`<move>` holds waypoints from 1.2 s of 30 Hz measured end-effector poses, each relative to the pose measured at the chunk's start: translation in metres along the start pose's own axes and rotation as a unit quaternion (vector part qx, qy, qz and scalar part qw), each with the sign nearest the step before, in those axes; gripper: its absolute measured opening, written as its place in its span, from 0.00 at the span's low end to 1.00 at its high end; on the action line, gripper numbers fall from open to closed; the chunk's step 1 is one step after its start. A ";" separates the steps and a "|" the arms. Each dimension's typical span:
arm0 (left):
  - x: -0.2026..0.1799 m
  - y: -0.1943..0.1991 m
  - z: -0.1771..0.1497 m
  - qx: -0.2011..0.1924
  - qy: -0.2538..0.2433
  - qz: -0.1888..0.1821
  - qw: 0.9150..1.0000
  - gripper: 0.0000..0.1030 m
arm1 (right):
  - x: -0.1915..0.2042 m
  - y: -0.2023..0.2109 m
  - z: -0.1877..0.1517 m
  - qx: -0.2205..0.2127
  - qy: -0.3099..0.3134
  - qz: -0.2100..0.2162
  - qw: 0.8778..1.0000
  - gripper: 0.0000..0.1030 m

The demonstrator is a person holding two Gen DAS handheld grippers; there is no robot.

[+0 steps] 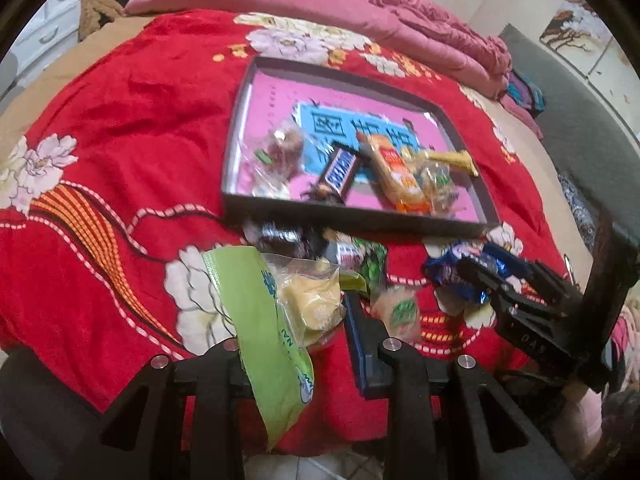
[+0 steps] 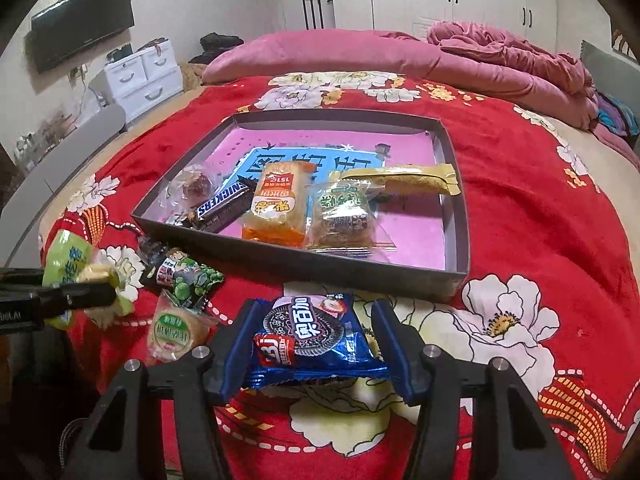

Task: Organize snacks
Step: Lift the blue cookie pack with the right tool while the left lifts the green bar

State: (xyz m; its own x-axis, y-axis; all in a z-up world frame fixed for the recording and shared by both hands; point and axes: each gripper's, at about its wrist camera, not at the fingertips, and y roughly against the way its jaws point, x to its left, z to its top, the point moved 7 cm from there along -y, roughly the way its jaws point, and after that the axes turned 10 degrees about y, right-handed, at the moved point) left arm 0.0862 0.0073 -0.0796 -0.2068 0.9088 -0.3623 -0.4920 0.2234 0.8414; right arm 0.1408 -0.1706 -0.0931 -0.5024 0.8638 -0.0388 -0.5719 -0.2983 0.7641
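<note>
A grey box lid with a pink lining lies on the red bedspread and holds several snacks: a Snickers bar, an orange cake pack, a clear-wrapped pastry and a gold wafer pack. My left gripper is shut on a green-wrapped cake in front of the box. My right gripper is shut on a blue Oreo pack. A pea snack bag and a round green cake lie loose between the grippers.
Pink pillow and crumpled pink quilt lie at the bed's far side. White drawers and a wall TV stand left of the bed. The bed's near edge runs just under both grippers.
</note>
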 end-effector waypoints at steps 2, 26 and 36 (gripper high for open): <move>0.004 0.005 0.005 -0.009 0.006 0.001 1.000 0.30 | -0.001 0.001 0.001 -0.002 -0.004 0.004 1.000 0.56; 0.016 0.006 0.013 -0.009 0.031 -0.002 0.999 0.30 | 0.013 -0.022 -0.017 0.056 0.014 0.028 0.998 0.57; 0.022 0.004 0.015 -0.009 0.033 0.000 0.999 0.30 | 0.022 -0.033 -0.019 0.069 0.058 0.001 0.996 0.62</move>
State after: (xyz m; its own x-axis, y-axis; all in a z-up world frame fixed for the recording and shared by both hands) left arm 0.0921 0.0330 -0.0782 -0.2630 0.8832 -0.3882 -0.5064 0.2161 0.8348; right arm 0.1364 -0.1494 -0.1319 -0.5791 0.8085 -0.1051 -0.4810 -0.2347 0.8447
